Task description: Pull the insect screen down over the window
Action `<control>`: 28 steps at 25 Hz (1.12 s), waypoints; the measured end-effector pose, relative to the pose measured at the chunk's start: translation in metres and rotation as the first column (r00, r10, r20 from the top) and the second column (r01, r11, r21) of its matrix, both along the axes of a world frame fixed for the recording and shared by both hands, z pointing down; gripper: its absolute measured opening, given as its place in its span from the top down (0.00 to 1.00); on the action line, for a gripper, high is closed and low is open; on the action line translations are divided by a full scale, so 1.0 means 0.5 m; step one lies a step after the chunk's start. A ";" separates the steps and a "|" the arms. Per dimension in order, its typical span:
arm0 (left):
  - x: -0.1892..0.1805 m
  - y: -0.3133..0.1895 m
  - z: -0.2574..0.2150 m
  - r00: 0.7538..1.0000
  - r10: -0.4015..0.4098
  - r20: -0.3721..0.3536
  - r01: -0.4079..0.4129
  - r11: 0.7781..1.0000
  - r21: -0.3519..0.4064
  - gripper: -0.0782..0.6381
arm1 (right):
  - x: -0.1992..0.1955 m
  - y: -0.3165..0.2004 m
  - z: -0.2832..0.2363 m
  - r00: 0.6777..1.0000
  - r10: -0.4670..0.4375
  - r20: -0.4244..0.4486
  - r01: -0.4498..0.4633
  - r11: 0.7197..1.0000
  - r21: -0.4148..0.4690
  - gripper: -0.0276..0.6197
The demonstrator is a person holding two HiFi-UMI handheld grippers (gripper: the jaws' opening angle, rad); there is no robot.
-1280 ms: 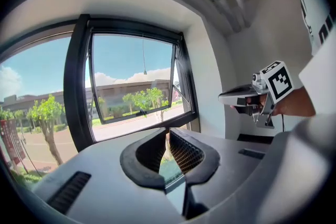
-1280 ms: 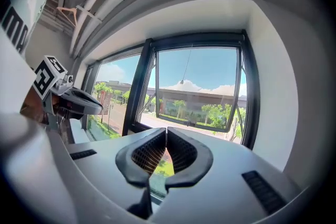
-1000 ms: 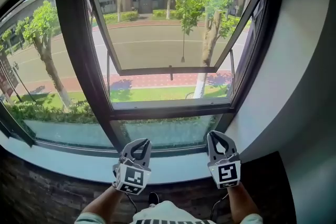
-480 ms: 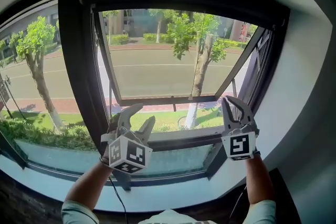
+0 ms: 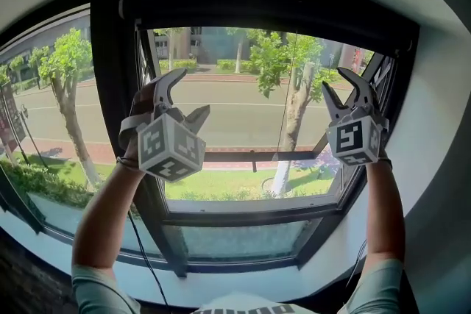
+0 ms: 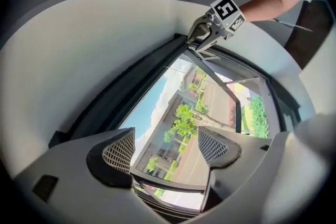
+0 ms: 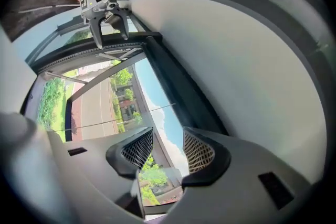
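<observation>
Tongs first: your left tongs (image 5: 193,92) and your right tongs (image 5: 335,82) are both held up near the top corners of the window frame (image 5: 110,84), and the jaws of both are opening. In the left gripper view the ribbed pads (image 6: 119,152) stand well apart, with only glass, sky and a building behind the gap. In the right gripper view the pads (image 7: 198,150) sit nearer each other but are parted, and again nothing is between them. Neither pair pinches anything.

The insect screen is not down over the opening: through the pushed-out sash (image 5: 250,156) you see the road (image 5: 235,114) and trees (image 5: 280,59) sharply. A dark housing (image 5: 257,0) runs along the top edge of the frame. What sits inside it is hidden, so you cannot make out the screen itself. A thin cord (image 7: 121,117) crosses the opening in the right gripper view; in the head view it is nearly lost against a tree trunk.

From the head view you cannot tell whether either pair of tips touches the housing. Each gripper view shows the other tongs close to that dark top edge, but too small to judge contact. The left marker cube (image 5: 171,147) covers part of the frame's left upright, and your forearms (image 5: 110,209) are cut off at the bottom edge of the head view.
</observation>
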State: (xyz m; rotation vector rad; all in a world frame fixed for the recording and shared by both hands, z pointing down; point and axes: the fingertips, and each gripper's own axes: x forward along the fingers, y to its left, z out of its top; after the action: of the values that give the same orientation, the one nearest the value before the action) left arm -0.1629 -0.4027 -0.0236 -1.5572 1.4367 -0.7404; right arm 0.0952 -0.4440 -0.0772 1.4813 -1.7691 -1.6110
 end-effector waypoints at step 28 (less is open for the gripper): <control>-0.108 -0.206 -0.169 0.808 -0.463 0.364 0.475 0.878 0.061 0.28 | 0.166 -0.260 -0.138 0.892 0.323 -0.317 -0.332 0.943 0.026 0.67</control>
State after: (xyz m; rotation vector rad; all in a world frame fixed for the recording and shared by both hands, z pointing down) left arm -0.2168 -0.5058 -0.1081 -1.0040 1.5335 -1.2839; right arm 0.1780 -0.5741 -0.1462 1.3314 -1.2826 -1.5365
